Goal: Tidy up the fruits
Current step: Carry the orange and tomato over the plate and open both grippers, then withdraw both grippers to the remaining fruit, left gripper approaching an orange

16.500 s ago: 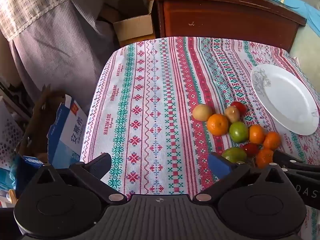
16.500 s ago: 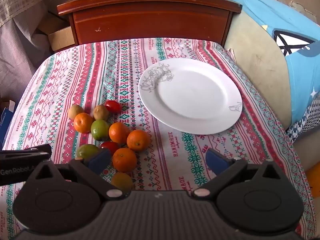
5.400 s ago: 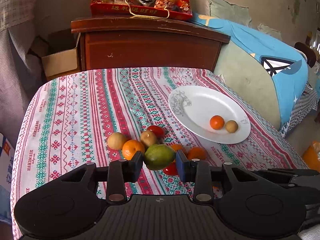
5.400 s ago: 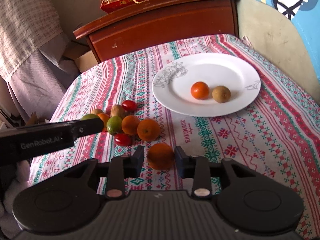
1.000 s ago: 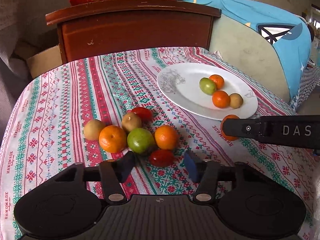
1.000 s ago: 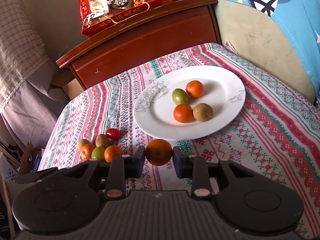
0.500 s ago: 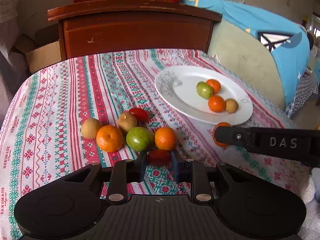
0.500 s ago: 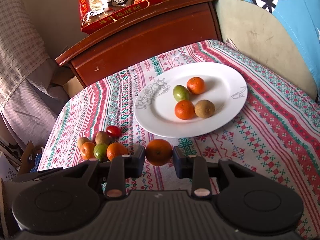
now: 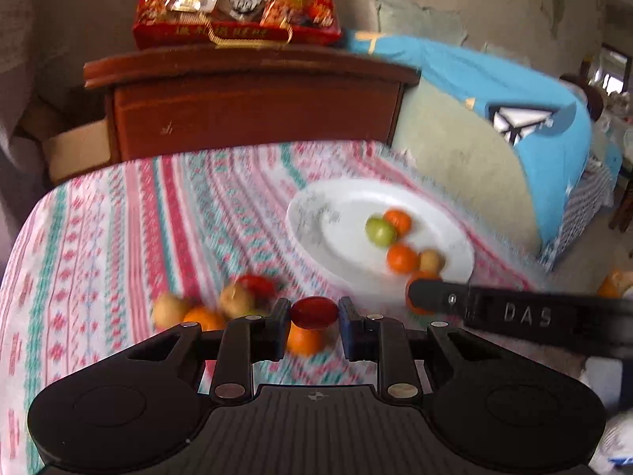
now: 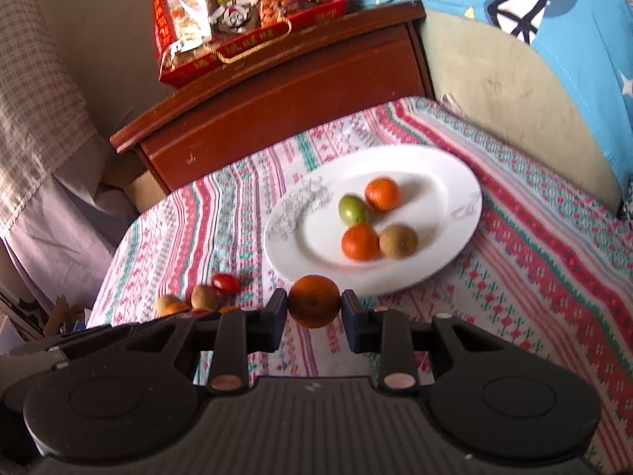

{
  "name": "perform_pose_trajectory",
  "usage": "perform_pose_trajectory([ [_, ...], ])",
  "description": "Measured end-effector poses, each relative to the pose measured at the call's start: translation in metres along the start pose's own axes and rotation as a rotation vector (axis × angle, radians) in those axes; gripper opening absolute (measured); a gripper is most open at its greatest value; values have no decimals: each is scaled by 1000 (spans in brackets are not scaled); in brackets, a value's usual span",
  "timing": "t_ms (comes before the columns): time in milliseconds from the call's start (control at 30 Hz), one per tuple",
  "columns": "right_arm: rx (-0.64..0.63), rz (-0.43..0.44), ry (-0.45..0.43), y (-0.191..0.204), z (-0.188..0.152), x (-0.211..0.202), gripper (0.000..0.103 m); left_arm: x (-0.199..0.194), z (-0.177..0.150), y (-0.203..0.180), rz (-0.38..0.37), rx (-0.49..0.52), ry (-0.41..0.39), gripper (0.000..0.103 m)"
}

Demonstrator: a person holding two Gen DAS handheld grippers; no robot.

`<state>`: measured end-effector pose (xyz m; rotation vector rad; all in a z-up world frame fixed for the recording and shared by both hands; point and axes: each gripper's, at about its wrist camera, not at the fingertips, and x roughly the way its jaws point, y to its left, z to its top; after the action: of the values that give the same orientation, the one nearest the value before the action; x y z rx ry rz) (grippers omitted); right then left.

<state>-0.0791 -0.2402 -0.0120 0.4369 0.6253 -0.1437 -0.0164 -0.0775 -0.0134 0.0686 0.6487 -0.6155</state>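
Observation:
My left gripper is shut on a red tomato and holds it above the fruit pile on the patterned tablecloth. My right gripper is shut on an orange, held just short of the near rim of the white plate. The plate holds two oranges, a green fruit and a brown fruit. The right gripper's finger shows in the left wrist view, near the plate. Another red tomato lies by the pile.
A dark wooden cabinet stands behind the table with a red snack box on top. A cushioned seat with blue cloth lies to the right. The table's left edge drops to cloth and boxes.
My left gripper has shut on the red tomato and lifted it off the cloth. My right gripper has carried the orange closer to the plate.

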Motion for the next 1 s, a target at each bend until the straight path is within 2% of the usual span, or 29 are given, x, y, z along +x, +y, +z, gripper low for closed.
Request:
perform_pose_trajectory([
  [200, 35, -46, -58, -13, 17, -2, 30, 18, 26, 1, -32, -9, -33, 23],
  [333, 88, -82, -91, -29, 28, 1, 30, 38, 36, 0, -61, -24, -11, 23],
  [433, 132, -116, -107, -42, 34, 7, 30, 51, 37, -4, -72, 3, 12, 23],
  [600, 184, -125, -88, -54, 36, 22, 32, 67, 36, -7, -101, 17, 54, 23],
  [833, 161, -108, -78, -45, 43, 23, 34, 59, 47, -8, -80, 40, 66, 29],
  [1000, 98, -90, -62, -30, 51, 14, 35, 33, 57, 16, -39, -8, 46, 37],
])
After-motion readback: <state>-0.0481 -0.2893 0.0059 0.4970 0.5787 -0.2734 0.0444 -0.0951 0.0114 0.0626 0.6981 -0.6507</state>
